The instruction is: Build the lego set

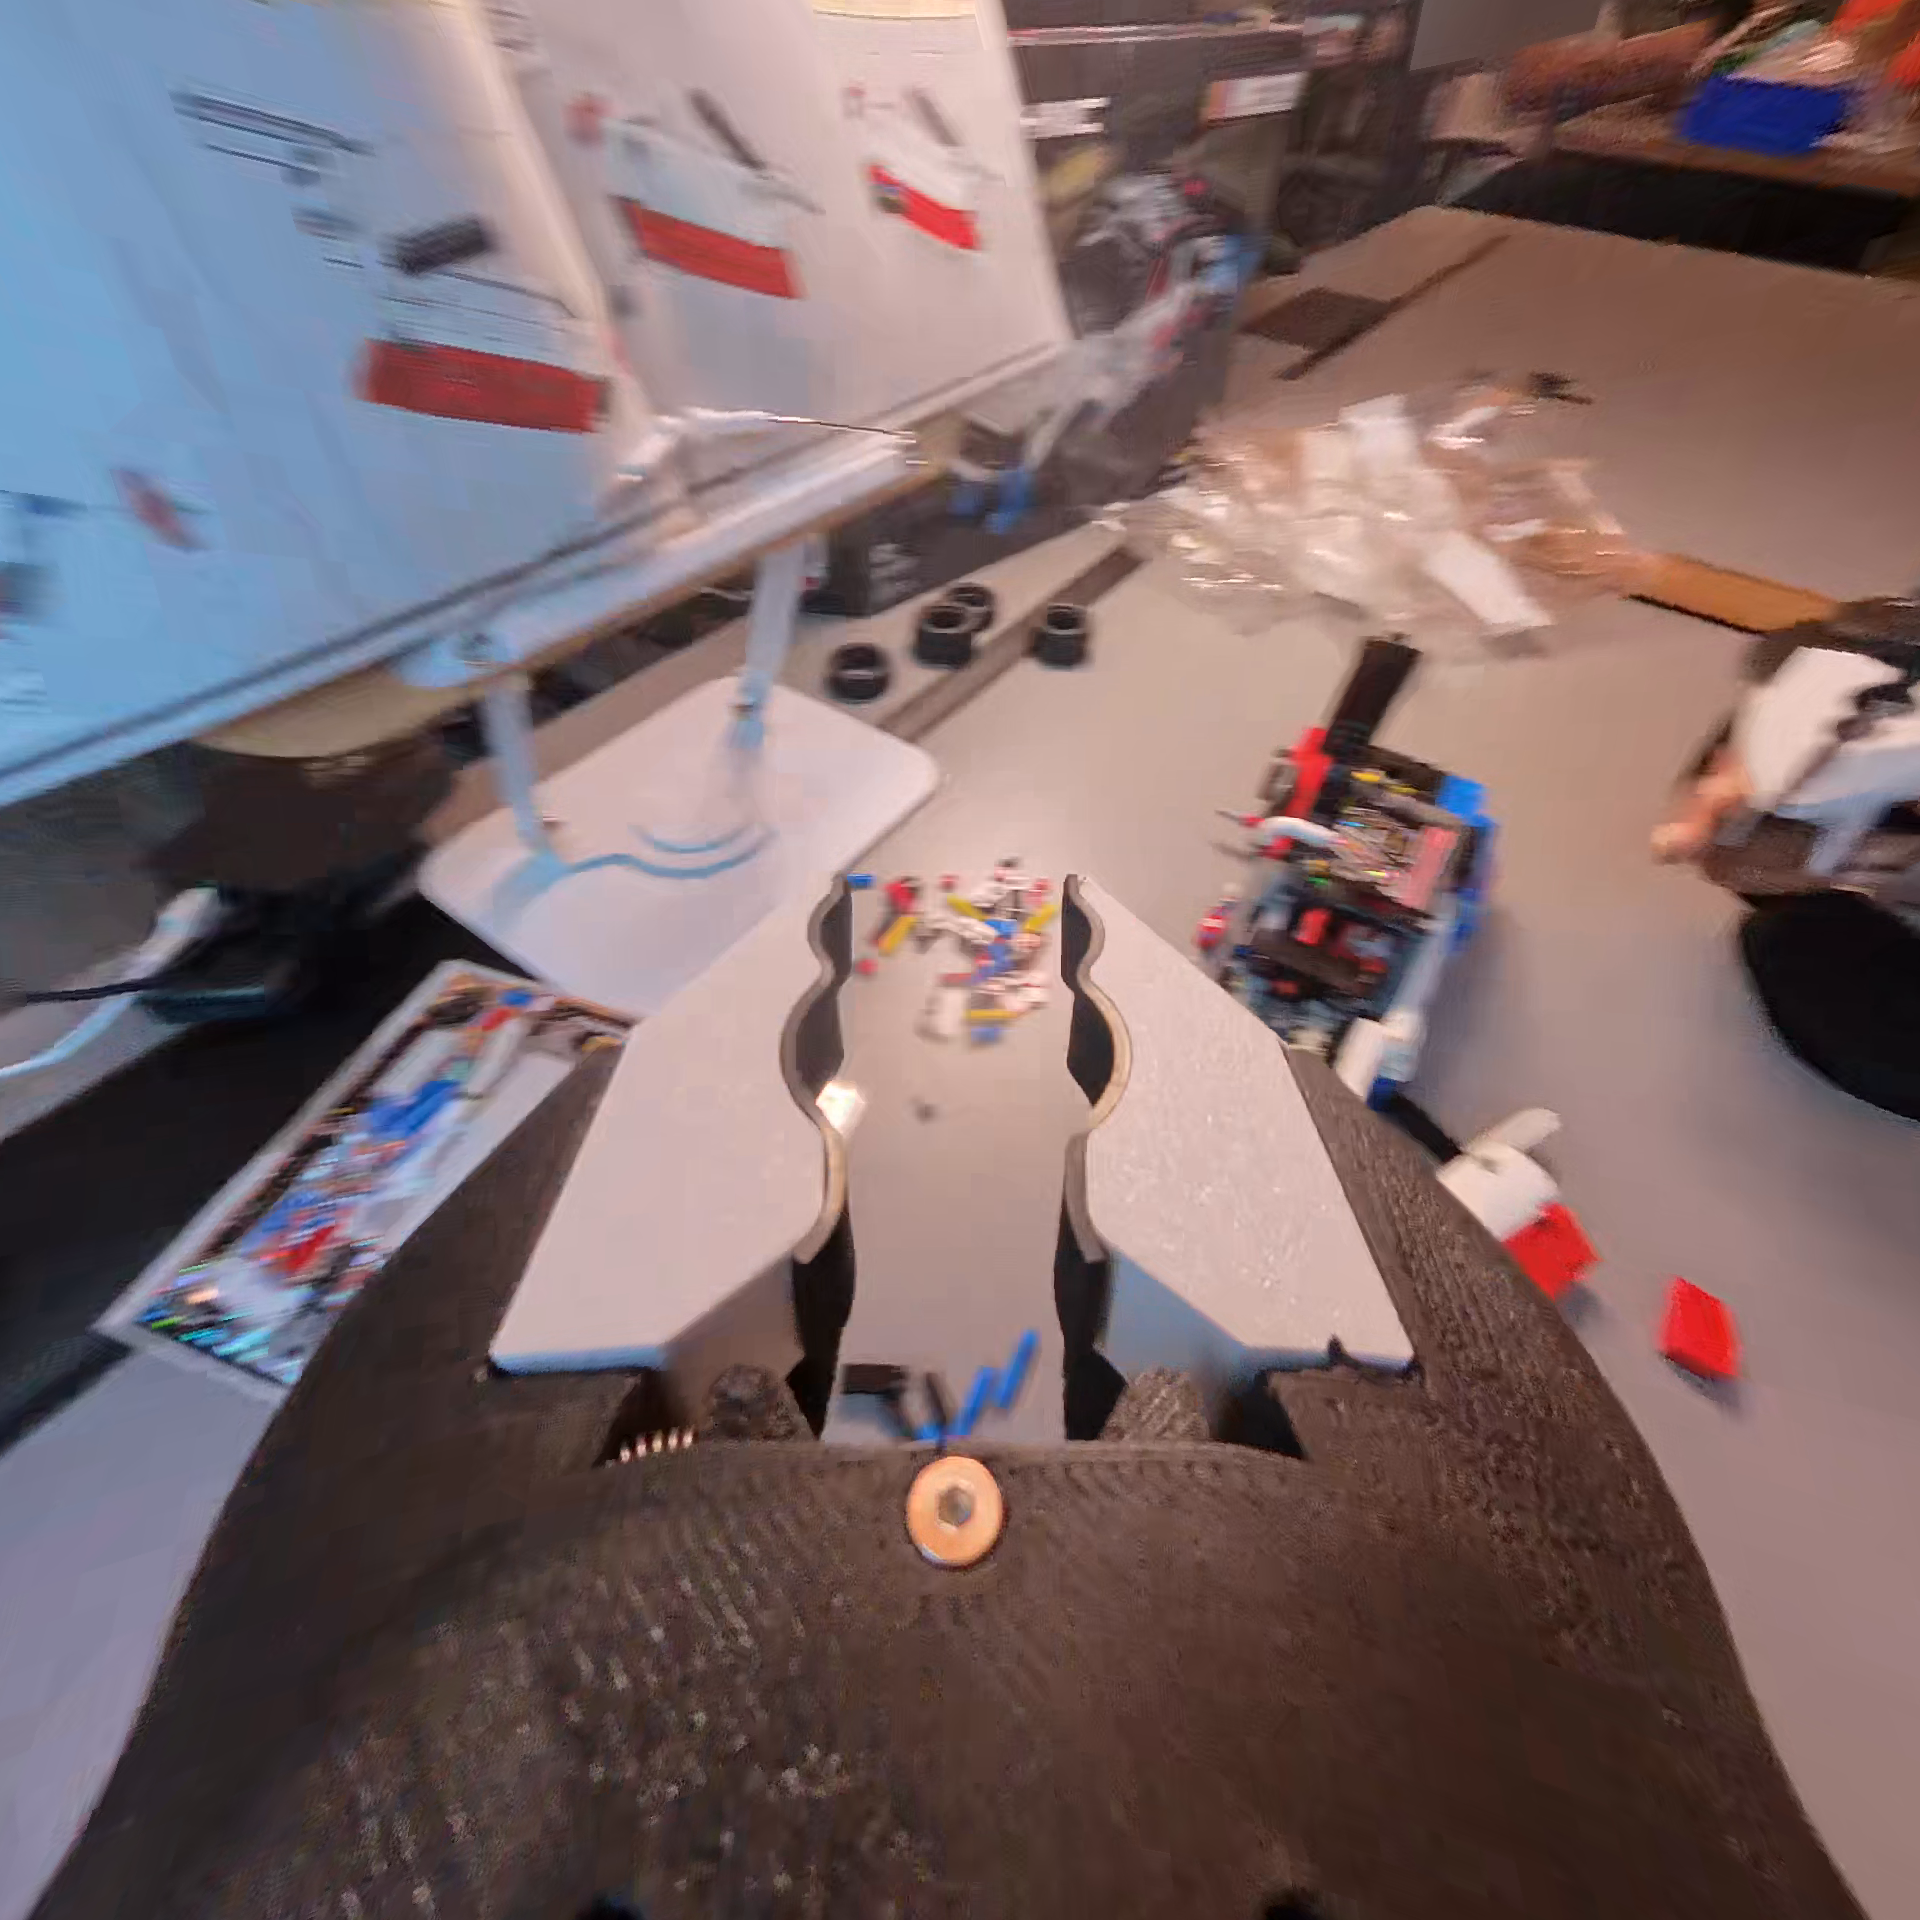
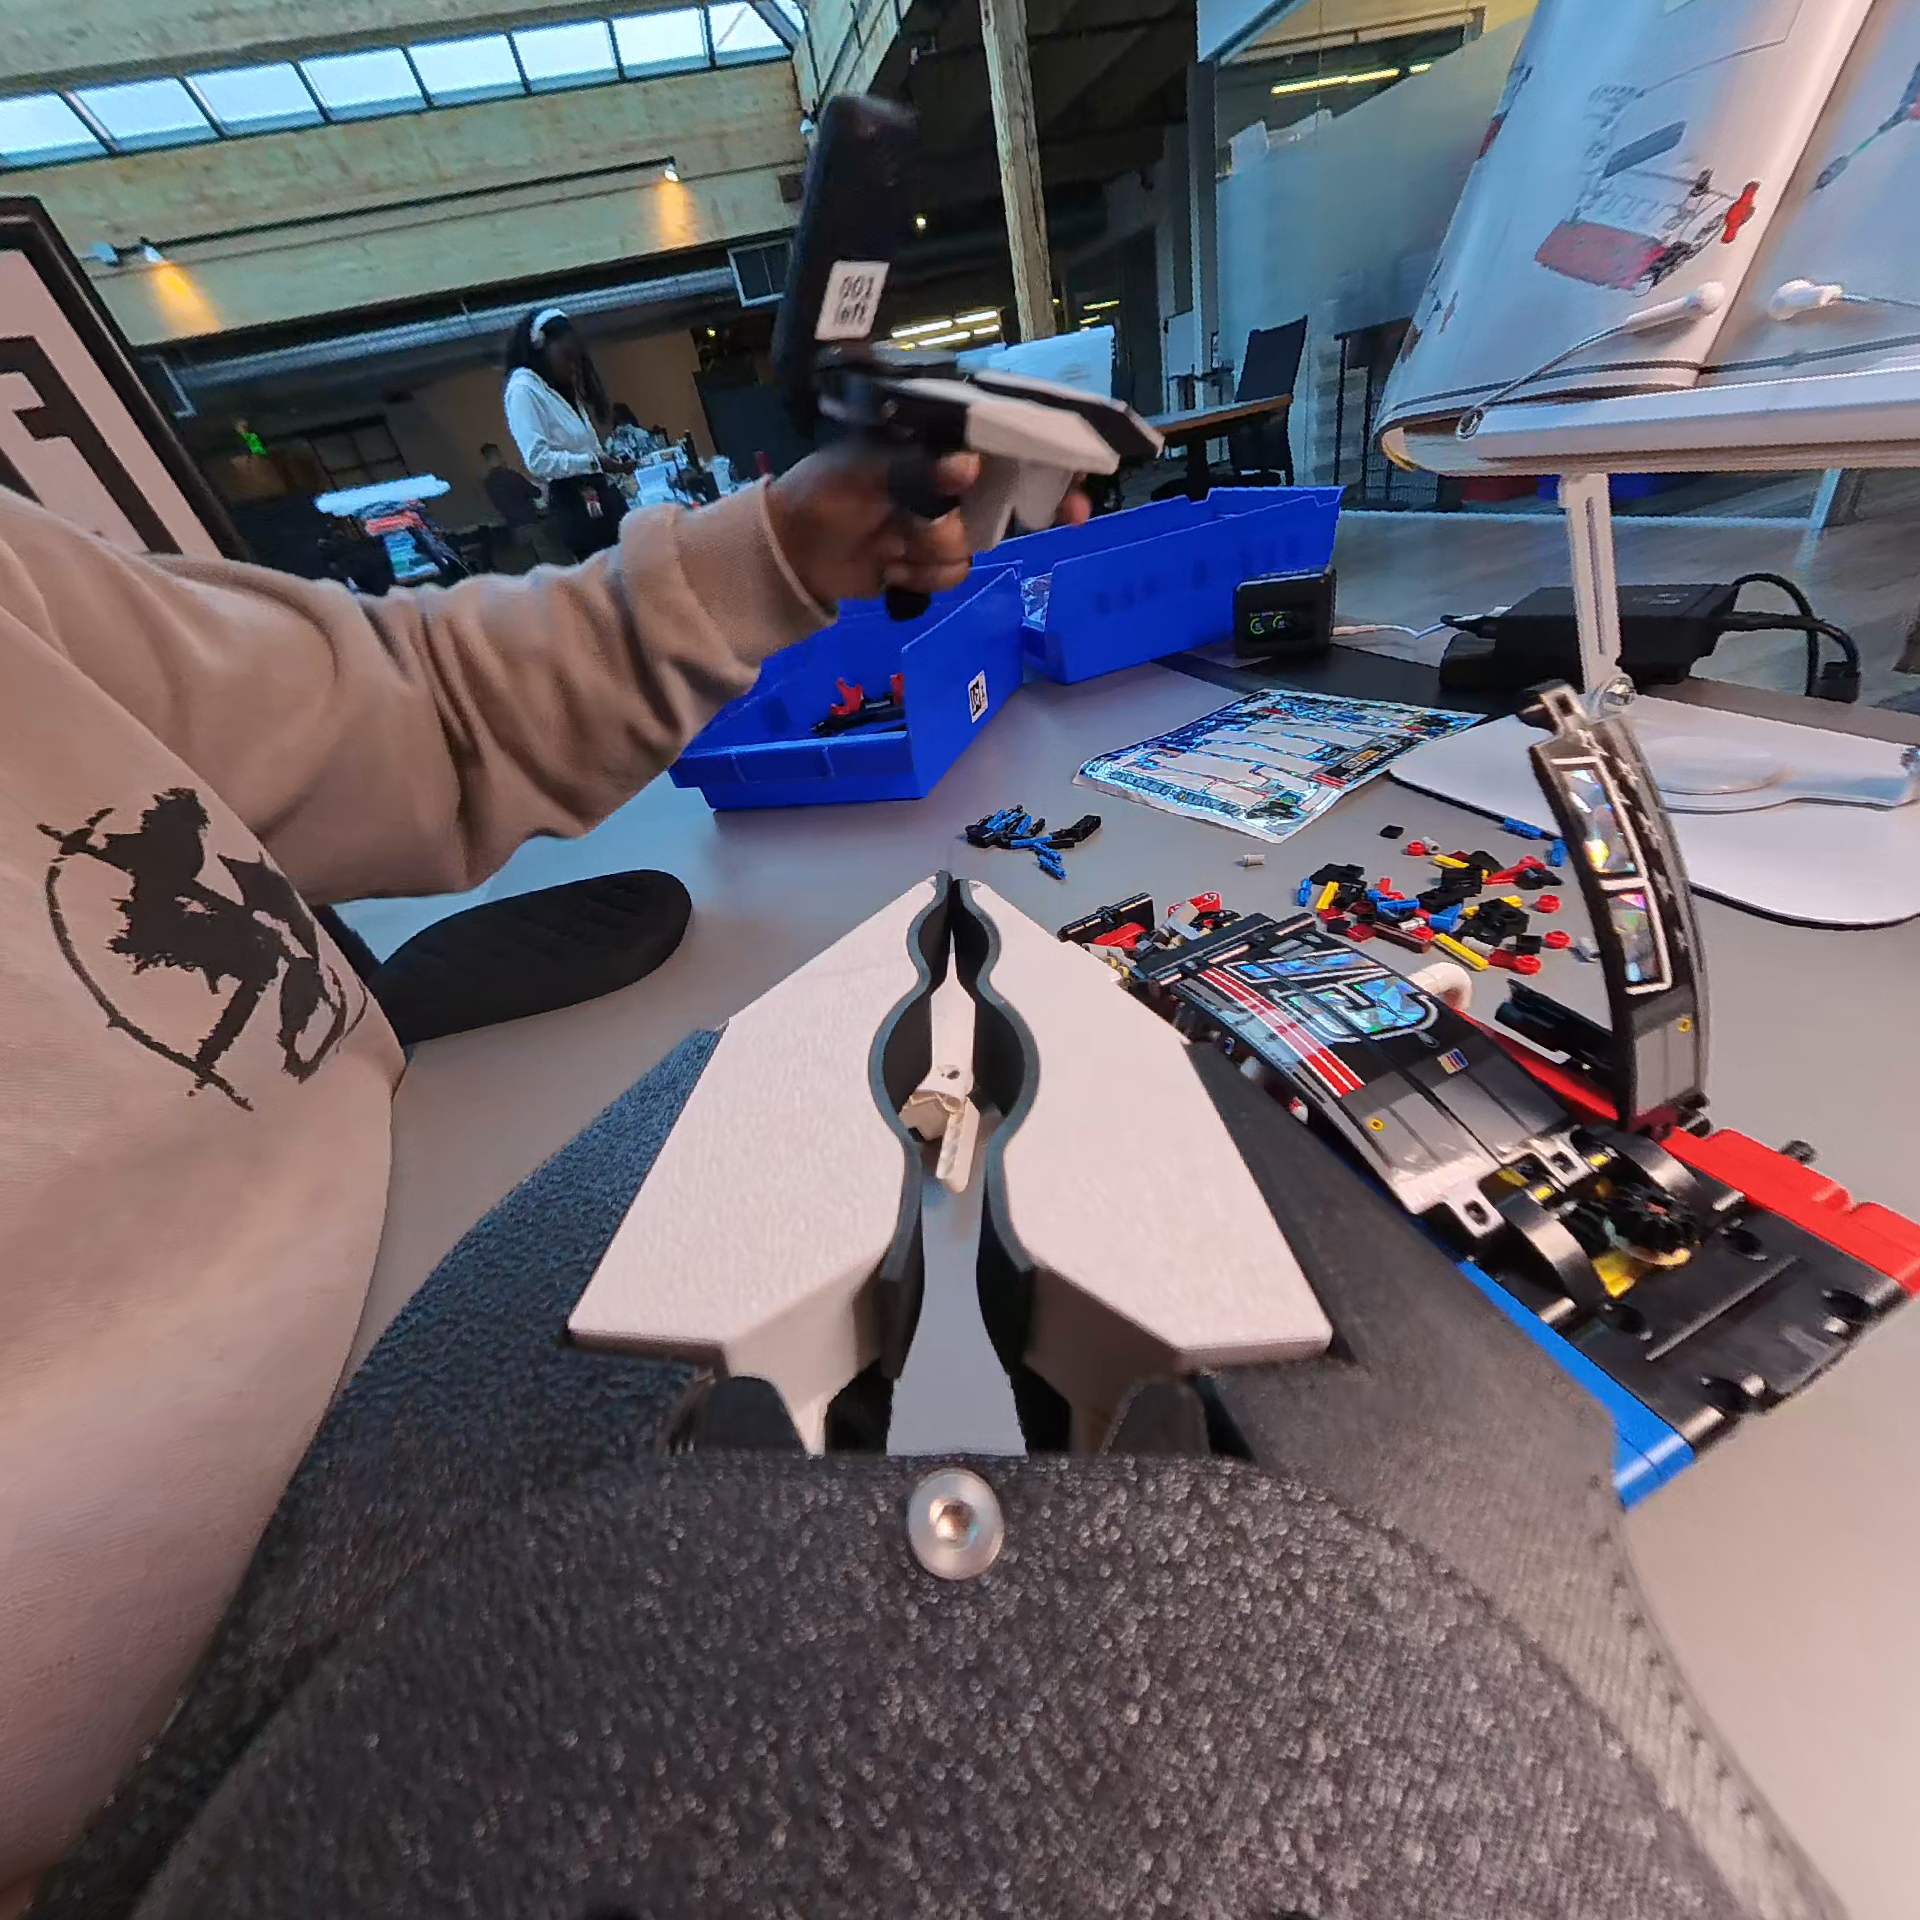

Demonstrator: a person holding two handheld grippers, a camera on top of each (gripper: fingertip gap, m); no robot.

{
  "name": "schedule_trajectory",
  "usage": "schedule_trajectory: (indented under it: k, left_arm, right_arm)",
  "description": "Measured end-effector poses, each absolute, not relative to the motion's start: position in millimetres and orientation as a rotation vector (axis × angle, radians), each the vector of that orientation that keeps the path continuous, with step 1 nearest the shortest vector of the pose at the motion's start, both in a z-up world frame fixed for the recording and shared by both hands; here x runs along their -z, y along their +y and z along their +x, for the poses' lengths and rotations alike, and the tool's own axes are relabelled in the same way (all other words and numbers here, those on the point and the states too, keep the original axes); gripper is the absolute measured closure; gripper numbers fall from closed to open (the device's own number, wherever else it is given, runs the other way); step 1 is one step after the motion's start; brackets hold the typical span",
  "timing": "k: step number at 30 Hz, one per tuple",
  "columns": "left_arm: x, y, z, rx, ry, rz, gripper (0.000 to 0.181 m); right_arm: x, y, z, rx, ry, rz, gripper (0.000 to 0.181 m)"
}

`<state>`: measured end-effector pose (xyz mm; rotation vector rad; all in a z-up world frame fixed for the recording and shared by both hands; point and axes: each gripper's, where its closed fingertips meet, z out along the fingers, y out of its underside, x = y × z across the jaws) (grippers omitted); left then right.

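In the left wrist view my left gripper (image 1: pixel 958 888) is open and empty, held in the air and pointing down at a pile of small loose lego pieces (image 1: pixel 977 956). The partly built car model (image 1: pixel 1351 904) stands to the right of the pile. In the right wrist view my right gripper (image 2: pixel 951 888) is shut on a small white lego piece (image 2: pixel 945 1122), which sits between the jaws behind the tips. The car model (image 2: pixel 1403 1060) lies just right of it, with a black panel (image 2: pixel 1621 904) raised. The left gripper (image 2: pixel 1039 447) shows high above the table, held in a hand.
The instruction booklet (image 1: pixel 312 312) stands on a white stand (image 1: pixel 686 831) at left, with a sticker sheet (image 1: pixel 343 1174) beside it. Black tyres (image 1: pixel 945 634) and plastic bags (image 1: pixel 1351 520) lie behind. Red pieces (image 1: pixel 1699 1330) lie at right. Blue bins (image 2: pixel 852 717) and blue pins (image 2: pixel 1029 831) are on the table. Some 25 cm of space lies between my two pairs of fingers.
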<state>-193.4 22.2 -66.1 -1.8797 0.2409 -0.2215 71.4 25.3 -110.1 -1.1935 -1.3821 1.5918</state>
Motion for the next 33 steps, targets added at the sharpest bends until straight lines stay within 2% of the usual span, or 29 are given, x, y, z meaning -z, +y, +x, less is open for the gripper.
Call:
schedule_trajectory:
  k: [5,9,21,26,33]
  left_arm:
    - [104.4,-32.9,-46.0,0.622,0.379,-1.818,0.152]
    - [124.5,-57.0,12.8,0.822,0.331,-1.77,0.155]
    - [128.1,-59.4,20.8,1.131,0.033,-1.633,0.164]
    - [124.9,-57.9,25.9,1.265,-0.033,-1.569,0.167]
    - [125.3,-56.6,23.6,1.314,-0.07,-1.55,0.174]
  right_arm:
    - [105.0,10.4,61.6,-1.56,-1.374,-1.158,0.181]
    - [97.3,-1.4,49.8,-1.403,-1.367,-1.067,0.181]
    - [114.7,-41.8,25.4,-0.207,-1.421,-0.351,0.181]
    - [122.6,-57.5,17.9,-0.065,-1.4,-0.19,0.181]
    - [127.5,-56.5,15.1,-0.026,-1.402,-0.174,0.181]
